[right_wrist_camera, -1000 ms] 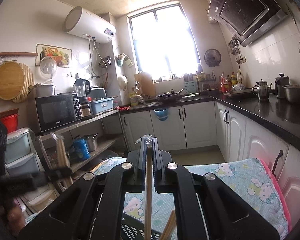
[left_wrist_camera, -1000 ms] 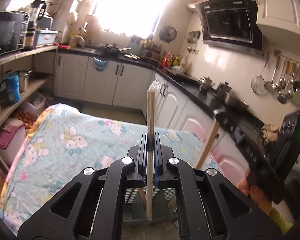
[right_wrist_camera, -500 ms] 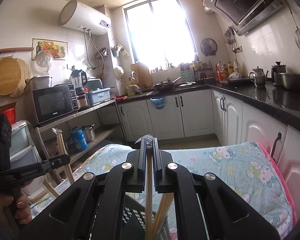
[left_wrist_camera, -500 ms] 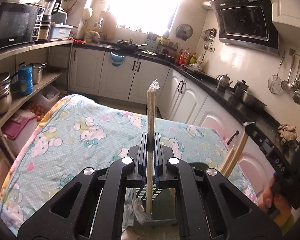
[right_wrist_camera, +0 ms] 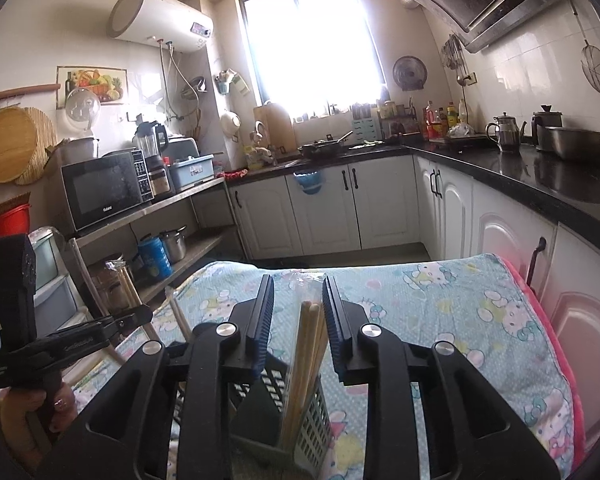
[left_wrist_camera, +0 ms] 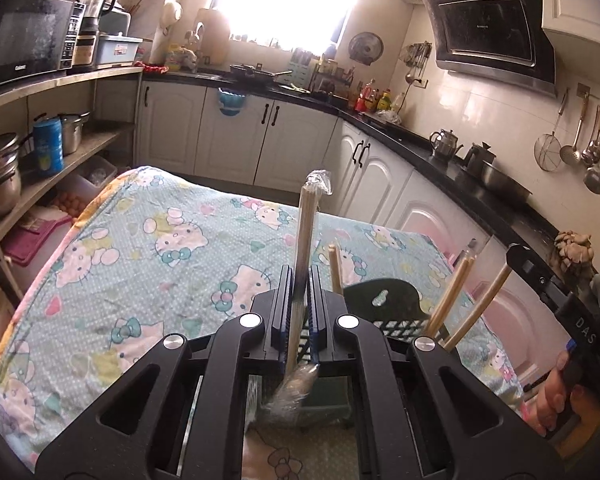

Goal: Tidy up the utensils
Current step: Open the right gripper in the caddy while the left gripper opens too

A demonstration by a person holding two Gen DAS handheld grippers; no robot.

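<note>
Drop-off step: right claw [right_wrist_camera: 296, 312] just opened, loose chopsticks [right_wrist_camera: 306, 360] standing free in the caddy [right_wrist_camera: 312, 420]. Left claw [left_wrist_camera: 299, 304] clamps wrapped chopsticks [left_wrist_camera: 306, 240] above caddy; next, lower and release.

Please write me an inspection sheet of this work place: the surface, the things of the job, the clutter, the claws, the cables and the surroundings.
Surface: table under a cartoon-cat cloth.
Job's things: grey slotted utensil basket on the cloth; loose chopsticks standing in it beside a black spatula; a plastic-wrapped chopstick bundle above it.
Clutter: nothing seen on the cloth.
Claws: left claw is shut on the wrapped bundle; right claw has just been opening, and the loose chopsticks stand free between its pads.
Cables: nothing seen on the table.
Surroundings: kitchen with microwave, white cabinets, black counter, hanging ladles.
</note>
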